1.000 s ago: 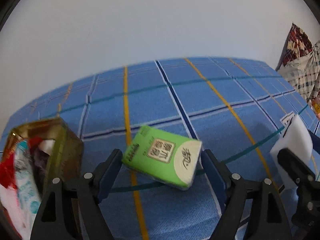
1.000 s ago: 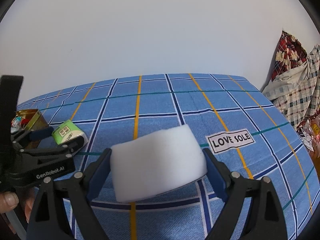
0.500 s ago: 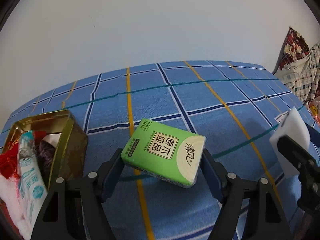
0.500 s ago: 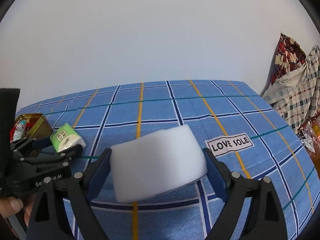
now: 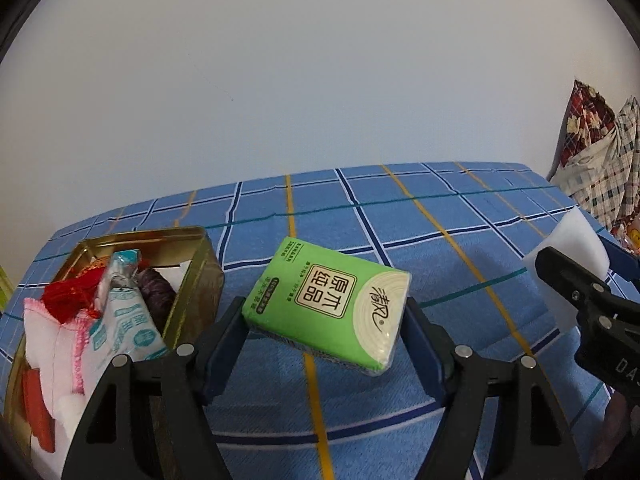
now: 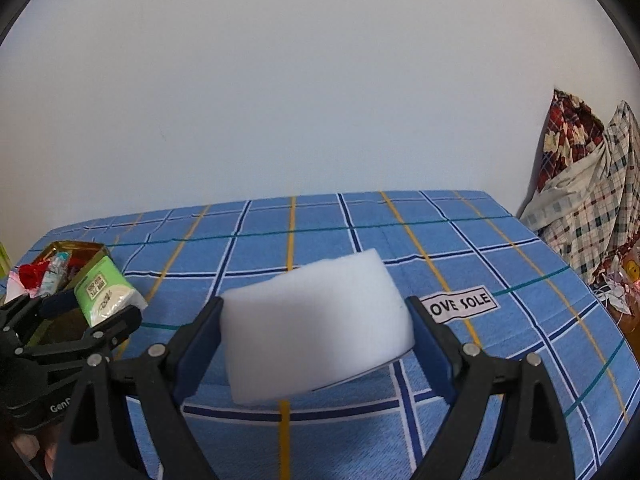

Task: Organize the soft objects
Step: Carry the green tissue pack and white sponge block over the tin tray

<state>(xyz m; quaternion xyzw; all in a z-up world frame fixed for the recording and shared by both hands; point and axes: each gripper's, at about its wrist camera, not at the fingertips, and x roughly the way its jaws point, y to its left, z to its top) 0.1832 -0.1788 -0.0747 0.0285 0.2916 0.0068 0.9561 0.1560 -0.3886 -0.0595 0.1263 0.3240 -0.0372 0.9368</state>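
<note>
Now the left gripper (image 5: 326, 320) sits higher and nearer the gold tin (image 5: 200, 280) than a second ago, jaws clamped on the green tissue pack (image 5: 332, 298); more of the tin's contents show. Judgement: the carry toward the tin is under way. The pack is tilted, clear of the blue checked cloth (image 5: 460, 216), just right of the tin's rim. The right gripper (image 6: 316, 332) is clamped on the white sponge (image 6: 316, 324), held above the cloth, well apart from the tin (image 6: 80, 250).
</note>
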